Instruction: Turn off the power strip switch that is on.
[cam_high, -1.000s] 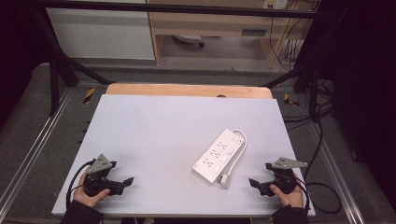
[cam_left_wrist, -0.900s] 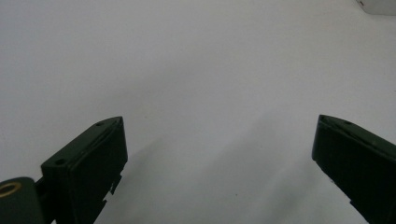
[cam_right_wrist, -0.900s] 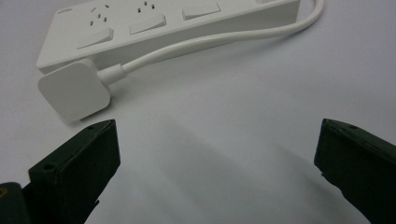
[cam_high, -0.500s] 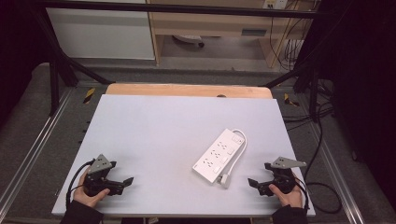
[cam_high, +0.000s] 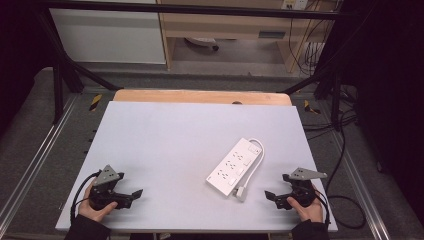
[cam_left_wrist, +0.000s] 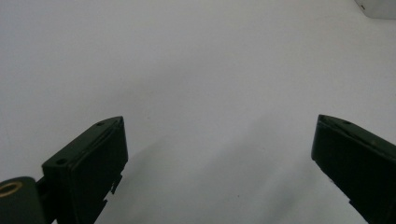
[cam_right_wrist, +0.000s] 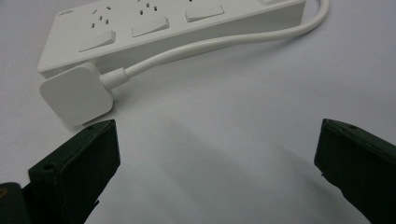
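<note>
Right tool (cam_high: 271, 196), jaws spread and empty, rests on the desk (cam_high: 170, 140) at 4 o'clock of the power strip (cam_high: 235, 166); left tool (cam_high: 136, 194) likewise spread at 8 o'clock.

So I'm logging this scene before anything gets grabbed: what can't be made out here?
- Power strip: far end cut off by the top edge in the right gripper view.
- Socket markings: too small in the high view.
- Plug: prongs hidden underneath its own body.
- Left gripper view: strip's corner cropped, blurred.
</note>
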